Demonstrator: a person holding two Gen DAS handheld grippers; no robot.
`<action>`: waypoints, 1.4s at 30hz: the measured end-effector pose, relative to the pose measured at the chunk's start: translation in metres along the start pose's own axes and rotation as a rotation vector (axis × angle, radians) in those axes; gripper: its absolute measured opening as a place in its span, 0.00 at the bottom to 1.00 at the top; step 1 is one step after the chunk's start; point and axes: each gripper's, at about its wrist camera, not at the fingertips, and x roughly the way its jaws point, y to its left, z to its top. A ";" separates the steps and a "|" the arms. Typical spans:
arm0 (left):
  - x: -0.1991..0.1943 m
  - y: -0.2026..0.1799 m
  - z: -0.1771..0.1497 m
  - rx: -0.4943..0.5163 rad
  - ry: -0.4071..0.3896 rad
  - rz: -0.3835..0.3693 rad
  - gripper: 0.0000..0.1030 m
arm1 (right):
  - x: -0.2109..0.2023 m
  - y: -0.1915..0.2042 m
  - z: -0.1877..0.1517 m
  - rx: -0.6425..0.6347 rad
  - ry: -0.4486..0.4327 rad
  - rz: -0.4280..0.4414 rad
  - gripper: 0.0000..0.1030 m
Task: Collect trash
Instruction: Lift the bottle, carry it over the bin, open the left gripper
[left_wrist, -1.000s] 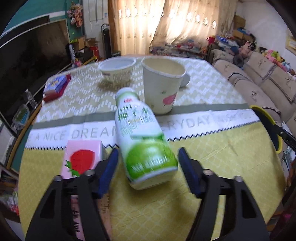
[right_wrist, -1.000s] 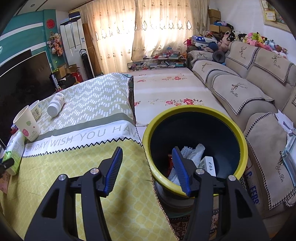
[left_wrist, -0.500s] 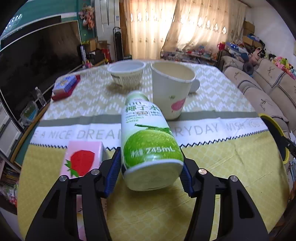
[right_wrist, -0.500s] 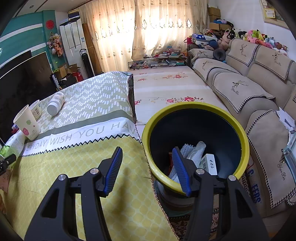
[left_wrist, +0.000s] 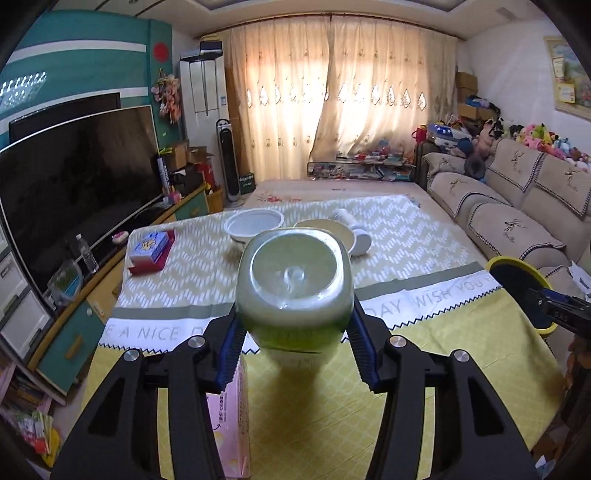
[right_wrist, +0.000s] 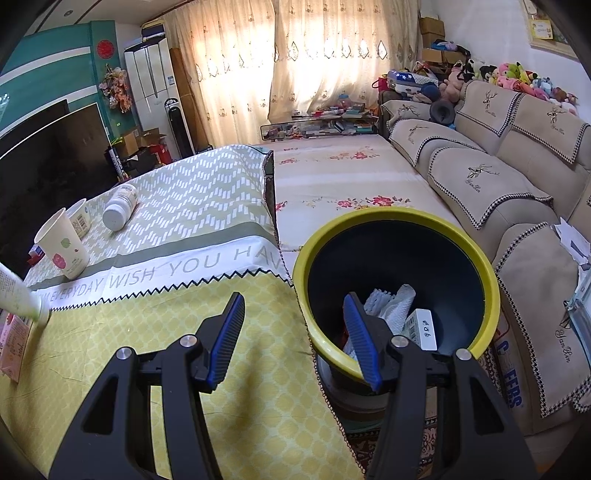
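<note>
My left gripper (left_wrist: 293, 345) is shut on a green coconut-water bottle (left_wrist: 294, 286), lifted off the table with its base facing the camera; it also shows at the left edge of the right wrist view (right_wrist: 18, 295). My right gripper (right_wrist: 295, 332) is open and empty, hovering over the table edge and the rim of a yellow-rimmed black bin (right_wrist: 476, 254) that holds crumpled white paper (right_wrist: 391, 306) and a small white box (right_wrist: 423, 328). A paper cup (right_wrist: 64, 245), a white bowl (left_wrist: 255, 223) and a lying white bottle (right_wrist: 120, 206) sit on the table.
A pink strawberry carton (left_wrist: 229, 410) lies under my left gripper. A blue-and-red box (left_wrist: 151, 249) sits at the table's left. A TV (left_wrist: 70, 188) stands left, a sofa (right_wrist: 517, 206) right of the bin. The table (right_wrist: 221, 229) is covered by a yellow-green cloth.
My left gripper closed on the lying coconut-water bottle and lifted it, tilting up until its base faces the camera. The right gripper stayed nearly still by the bin.
</note>
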 end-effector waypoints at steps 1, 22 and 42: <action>0.000 0.000 0.001 0.001 0.000 -0.007 0.50 | -0.001 0.000 0.000 0.000 -0.001 0.001 0.52; -0.023 -0.068 0.028 0.061 -0.016 -0.242 0.50 | -0.020 -0.038 0.001 0.030 -0.037 -0.071 0.52; 0.076 -0.317 0.082 0.185 0.093 -0.633 0.50 | -0.048 -0.153 -0.013 0.196 -0.062 -0.198 0.52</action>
